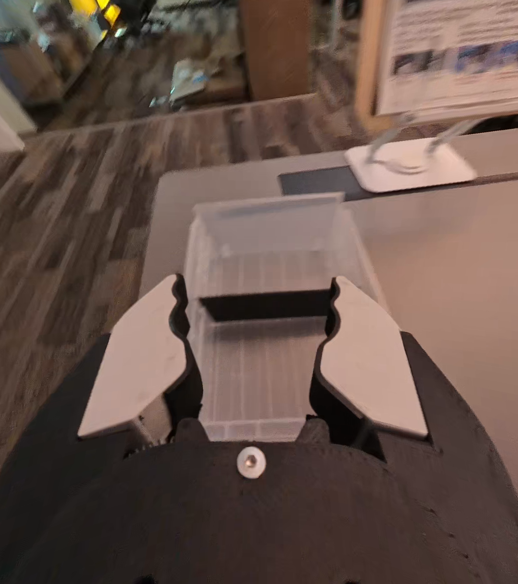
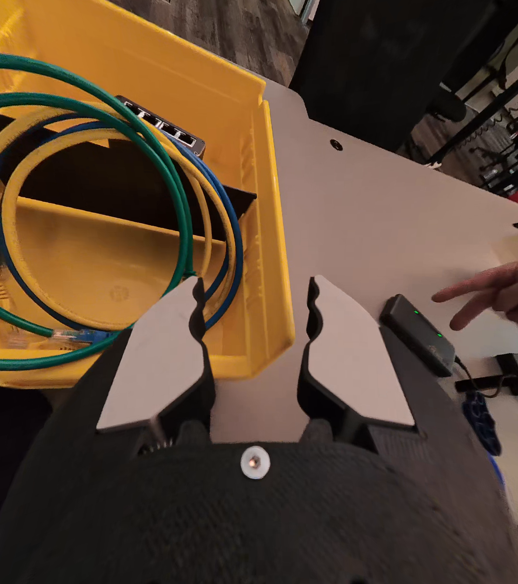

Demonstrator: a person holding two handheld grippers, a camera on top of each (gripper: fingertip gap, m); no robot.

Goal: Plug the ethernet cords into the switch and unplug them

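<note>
Nothing is plugged yet: the green cord [image 2: 163, 177], yellow cord [image 2: 210, 227] and blue cord [image 2: 235, 249] lie coiled beside the switch [image 2: 169, 129] in the yellow bin [image 2: 270, 221], while the left gripper [image 1: 256, 303] and right gripper [image 2: 254, 303] are both spread apart and empty

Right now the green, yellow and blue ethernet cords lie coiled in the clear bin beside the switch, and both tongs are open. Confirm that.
Wrong bin. The green cord, yellow cord and blue cord lie coiled in the yellow bin, as the right wrist view shows; the switch sits there too. The clear bin holds no cords. Both left tongs and right tongs are open.
</note>
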